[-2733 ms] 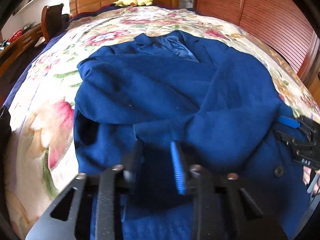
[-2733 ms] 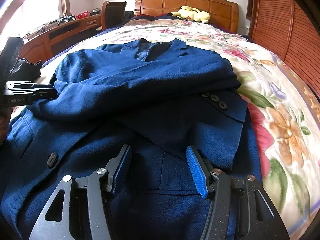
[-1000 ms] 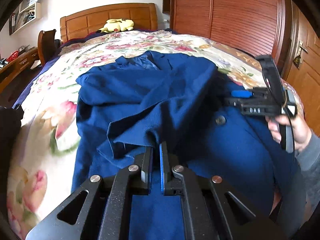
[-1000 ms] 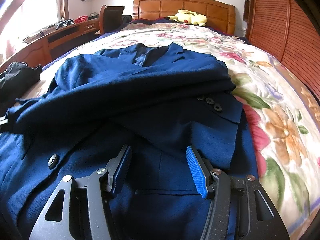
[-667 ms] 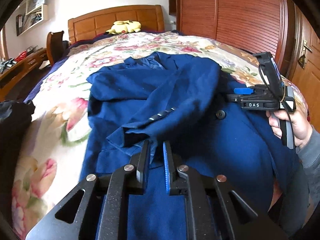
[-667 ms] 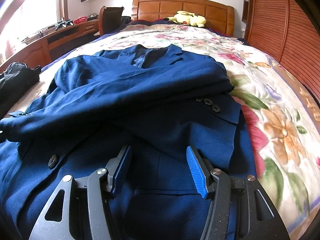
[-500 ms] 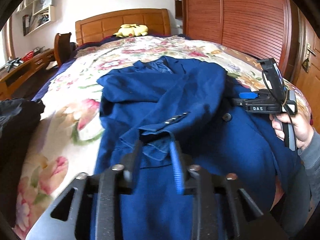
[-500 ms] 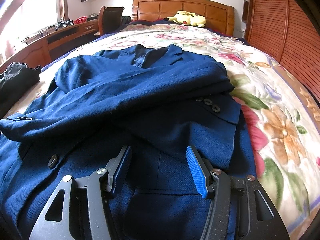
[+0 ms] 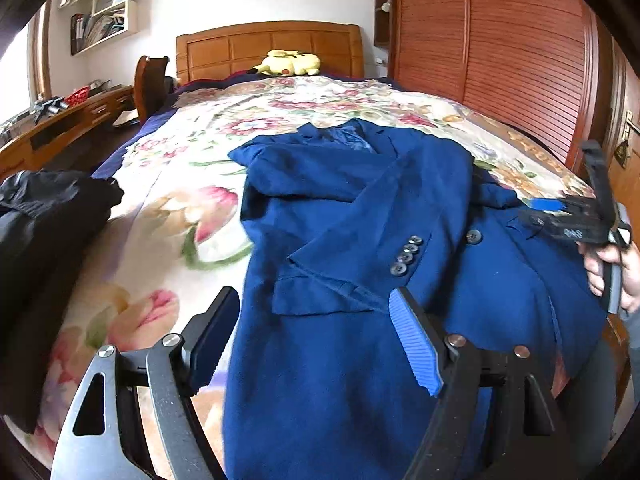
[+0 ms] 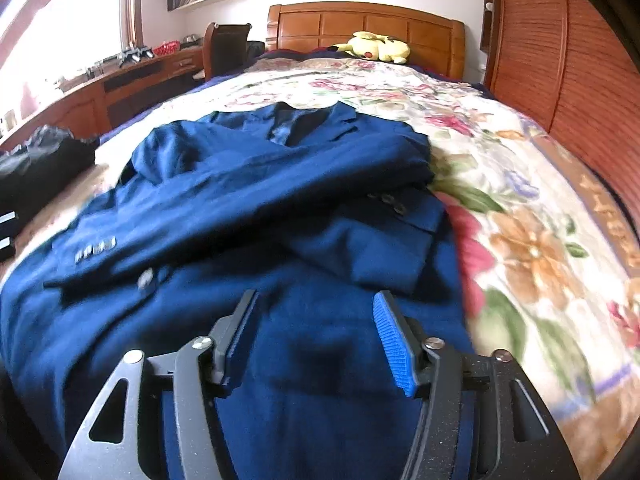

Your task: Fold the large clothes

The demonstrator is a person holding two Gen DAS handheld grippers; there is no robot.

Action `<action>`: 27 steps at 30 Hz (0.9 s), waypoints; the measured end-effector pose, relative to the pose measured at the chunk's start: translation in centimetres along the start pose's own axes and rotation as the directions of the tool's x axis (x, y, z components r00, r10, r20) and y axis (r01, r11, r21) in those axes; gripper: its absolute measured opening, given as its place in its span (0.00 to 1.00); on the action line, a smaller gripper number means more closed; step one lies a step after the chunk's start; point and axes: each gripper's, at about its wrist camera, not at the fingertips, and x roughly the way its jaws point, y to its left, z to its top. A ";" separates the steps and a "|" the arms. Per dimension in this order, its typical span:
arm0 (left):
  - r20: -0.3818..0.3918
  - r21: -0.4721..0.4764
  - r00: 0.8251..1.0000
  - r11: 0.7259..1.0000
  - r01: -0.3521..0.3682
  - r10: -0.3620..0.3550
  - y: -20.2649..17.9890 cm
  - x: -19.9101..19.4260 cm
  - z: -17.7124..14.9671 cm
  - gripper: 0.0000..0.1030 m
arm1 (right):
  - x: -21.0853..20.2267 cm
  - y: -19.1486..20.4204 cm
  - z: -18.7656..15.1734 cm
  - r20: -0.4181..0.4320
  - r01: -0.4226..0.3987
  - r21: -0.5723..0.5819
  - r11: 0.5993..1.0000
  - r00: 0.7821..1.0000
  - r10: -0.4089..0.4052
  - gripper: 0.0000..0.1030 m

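Observation:
A navy blue suit jacket (image 9: pixel 360 216) lies on the floral bedspread (image 9: pixel 168 208), collar toward the headboard, both sleeves folded across its front. The left sleeve cuff with its buttons (image 9: pixel 406 254) rests on the jacket front. My left gripper (image 9: pixel 316 324) is open and empty, above the jacket's lower left part. The jacket also fills the right wrist view (image 10: pixel 260 208). My right gripper (image 10: pixel 316 328) is open and empty over the jacket's hem, and it shows at the right in the left wrist view (image 9: pixel 568 220), held by a hand.
A black garment (image 9: pixel 44 232) lies on the bed's left side. A yellow plush toy (image 9: pixel 290 62) sits by the wooden headboard (image 9: pixel 268 46). A wooden wardrobe (image 9: pixel 500 48) stands on the right, a desk (image 10: pixel 120 76) and chair (image 10: pixel 224 46) on the left.
My left gripper was shut on the left sleeve cuff, laid it across the jacket front, then opened and drew back. My right gripper stayed open and shifted slightly.

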 end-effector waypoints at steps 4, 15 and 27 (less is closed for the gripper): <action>0.001 -0.021 1.000 1.000 -0.006 0.006 0.7 -0.3 -0.6 0.76 | -2.1 -0.6 -2.0 0.021 0.058 -0.043 0.997 0.998 -0.058 0.66; -0.006 -0.028 0.999 0.999 -0.040 0.040 0.9 -2.0 -2.2 0.76 | -6.2 -3.9 -5.4 0.001 0.092 0.053 0.994 0.996 -0.092 0.66; -0.024 -0.047 0.997 0.996 -0.074 0.073 1.8 -2.7 -4.0 0.76 | -8.4 -4.8 -7.2 -0.060 0.086 0.079 0.993 0.995 -0.082 0.66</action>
